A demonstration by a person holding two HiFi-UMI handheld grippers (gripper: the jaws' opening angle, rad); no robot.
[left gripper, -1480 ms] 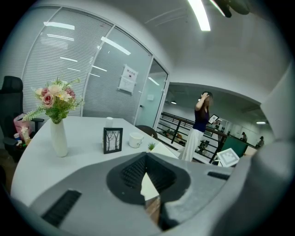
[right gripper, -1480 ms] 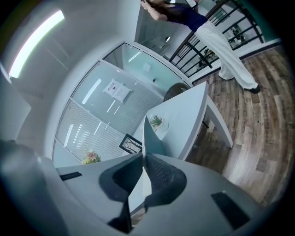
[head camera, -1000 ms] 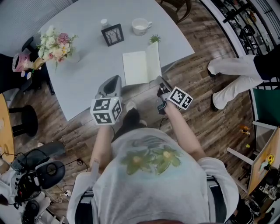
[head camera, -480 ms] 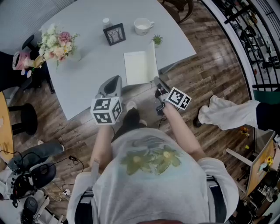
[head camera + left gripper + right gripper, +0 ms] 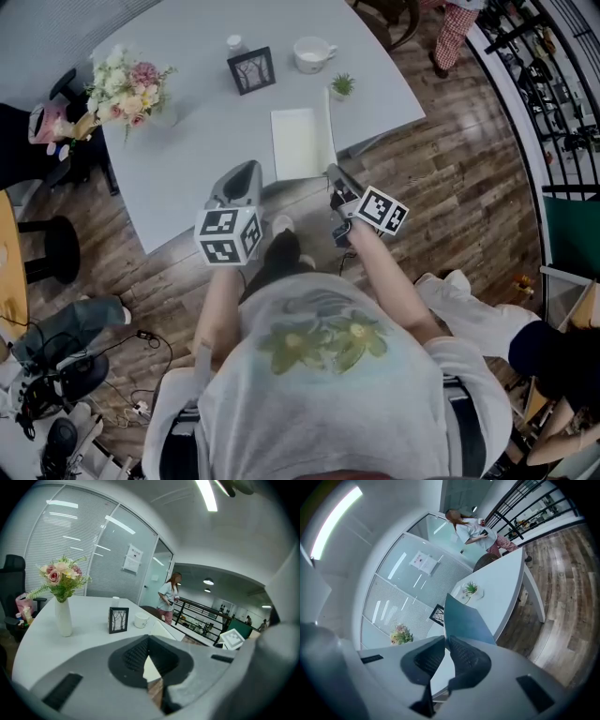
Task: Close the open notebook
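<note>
The notebook (image 5: 300, 142) lies open near the front edge of the grey table (image 5: 192, 164), its left page flat and cream. Its right cover (image 5: 331, 120) stands almost upright. My right gripper (image 5: 334, 174) is shut on that cover's near edge; in the right gripper view the blue cover (image 5: 465, 618) rises from between the pinched tips of the right gripper (image 5: 446, 638). My left gripper (image 5: 246, 171) hovers at the table's front edge, left of the notebook, shut and holding nothing. In the left gripper view the left gripper (image 5: 149, 638) has its tips touching, and the raised cover (image 5: 161, 630) shows beyond them.
A vase of flowers (image 5: 131, 89), a picture frame (image 5: 251, 69), a small bottle (image 5: 234, 43), a white cup (image 5: 312, 53) and a tiny potted plant (image 5: 342, 86) stand farther back on the table. Someone's legs (image 5: 469, 309) cross the wooden floor at my right.
The right cover has swung up from a slant to nearly vertical, with my right gripper moving slightly left with it. The left gripper stayed put. A passer-by moved across the floor.
</note>
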